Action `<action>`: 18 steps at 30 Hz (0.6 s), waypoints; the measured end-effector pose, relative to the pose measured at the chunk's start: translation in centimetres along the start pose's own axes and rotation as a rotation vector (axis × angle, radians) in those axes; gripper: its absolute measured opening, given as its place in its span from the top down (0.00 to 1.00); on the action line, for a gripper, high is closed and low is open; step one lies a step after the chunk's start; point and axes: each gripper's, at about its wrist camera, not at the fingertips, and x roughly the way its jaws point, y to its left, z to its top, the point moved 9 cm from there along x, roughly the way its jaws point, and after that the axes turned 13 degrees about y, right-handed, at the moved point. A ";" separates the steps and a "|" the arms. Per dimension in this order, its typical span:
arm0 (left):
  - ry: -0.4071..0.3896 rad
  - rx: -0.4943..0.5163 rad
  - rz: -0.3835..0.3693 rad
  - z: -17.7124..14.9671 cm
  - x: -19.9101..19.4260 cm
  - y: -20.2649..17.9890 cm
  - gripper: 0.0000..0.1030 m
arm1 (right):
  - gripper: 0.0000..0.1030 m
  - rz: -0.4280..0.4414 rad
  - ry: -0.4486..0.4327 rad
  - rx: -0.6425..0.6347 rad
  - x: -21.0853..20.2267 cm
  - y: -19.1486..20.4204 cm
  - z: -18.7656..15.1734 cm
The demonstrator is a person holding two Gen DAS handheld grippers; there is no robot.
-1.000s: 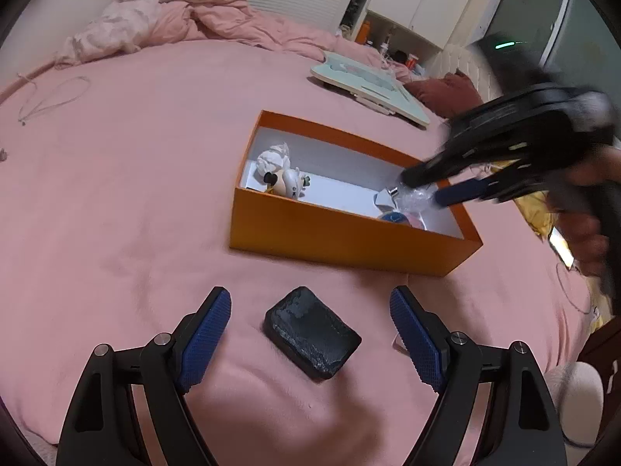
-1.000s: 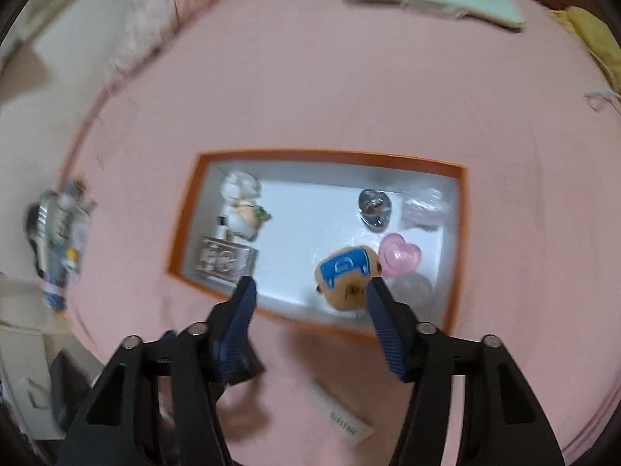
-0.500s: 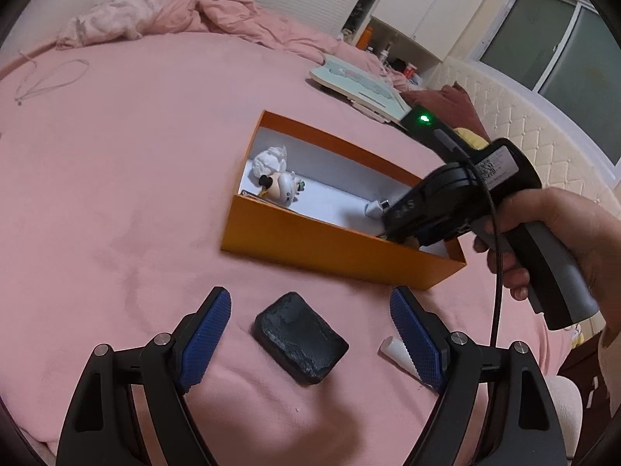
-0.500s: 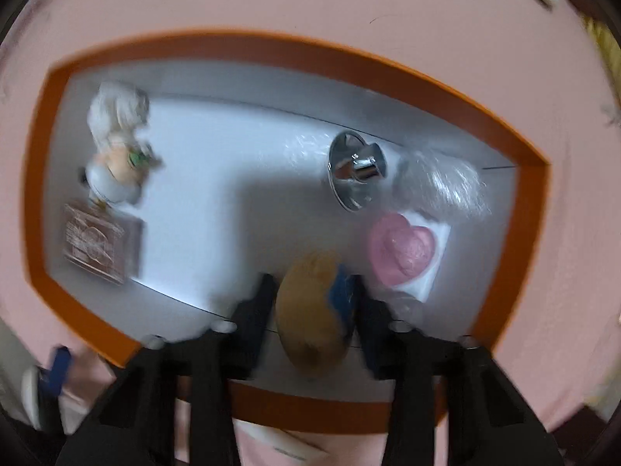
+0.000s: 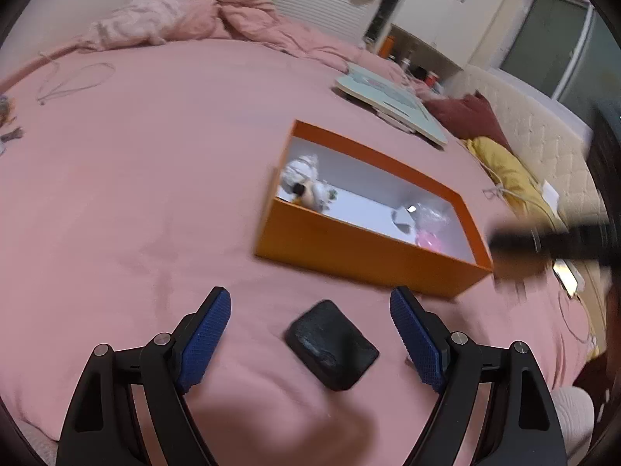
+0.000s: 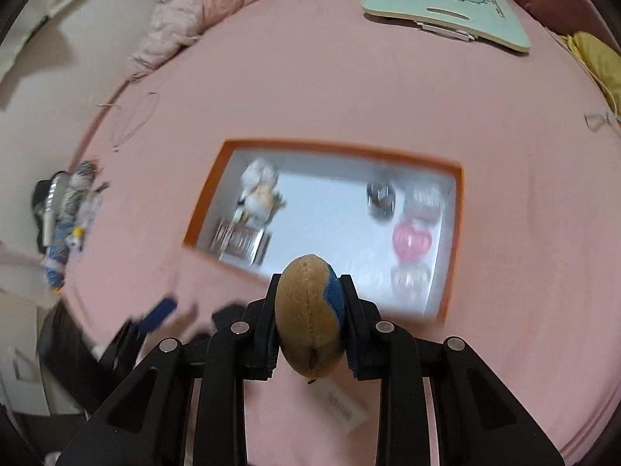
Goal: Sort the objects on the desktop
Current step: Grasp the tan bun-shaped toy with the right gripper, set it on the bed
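Pink bedding (image 5: 136,178) carries everything, with a crumpled quilt (image 5: 186,19) of the same colour heaped at the far left. Near the front of the left wrist view, the left claw (image 5: 310,334) stands wide open and empty, its blue ribbed pads (image 5: 205,338) well apart on either side of a flat black pouch (image 5: 332,343) that lies on the bed between them, touching neither. Beyond it, slightly right, sits an orange box (image 5: 349,248) with a white inside; a small white and tan figurine (image 5: 306,186) stands at its left end, and a shiny metal piece (image 5: 403,217) and a pink heart-shaped item (image 5: 431,239) lie at its right end. Farther right, a mint-green board (image 5: 388,105) lies flat, then a dark red cushion (image 5: 469,120) and yellow cloth (image 5: 504,171). A dark blurred shape at the right edge may be the other tool; the smear makes it hard to tell.

From the right wrist view, the right claw (image 6: 310,322) is closed tight on a tan plush toy with a blue patch (image 6: 308,320), held above the near rim of the box. Inside, near the left end, lies a small patterned card box (image 6: 240,240). A white tag (image 6: 341,407) lies on the bed below the claw; its print is too blurred to read. The board shows a cartoon animal drawing, with no legible words.
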 end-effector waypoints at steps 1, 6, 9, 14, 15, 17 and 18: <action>-0.010 -0.005 0.006 0.1 -0.2 0.1 0.19 | 0.73 -0.018 0.000 0.000 0.4 -0.2 -0.8; -0.036 0.034 0.044 -0.1 -0.6 -0.4 0.19 | 0.72 -0.088 0.058 0.077 5.2 -3.4 -5.6; -0.054 0.068 0.071 -0.2 -0.9 -0.9 0.19 | 0.69 -0.081 0.062 0.146 6.8 -5.1 -7.1; -0.085 0.126 0.117 -0.4 -1.4 -1.7 0.19 | 0.54 -0.018 -0.079 0.188 4.1 -5.8 -7.0; -0.091 0.137 0.127 -0.4 -1.5 -1.9 0.19 | 0.42 -0.013 -0.108 0.186 3.4 -5.9 -7.0; -0.103 0.160 0.145 -0.5 -1.7 -2.2 0.19 | 0.38 -0.001 -0.189 0.183 1.6 -6.2 -6.9; -0.109 0.175 0.148 -0.5 -1.9 -2.5 0.19 | 0.37 0.002 -0.225 0.184 0.8 -6.4 -6.7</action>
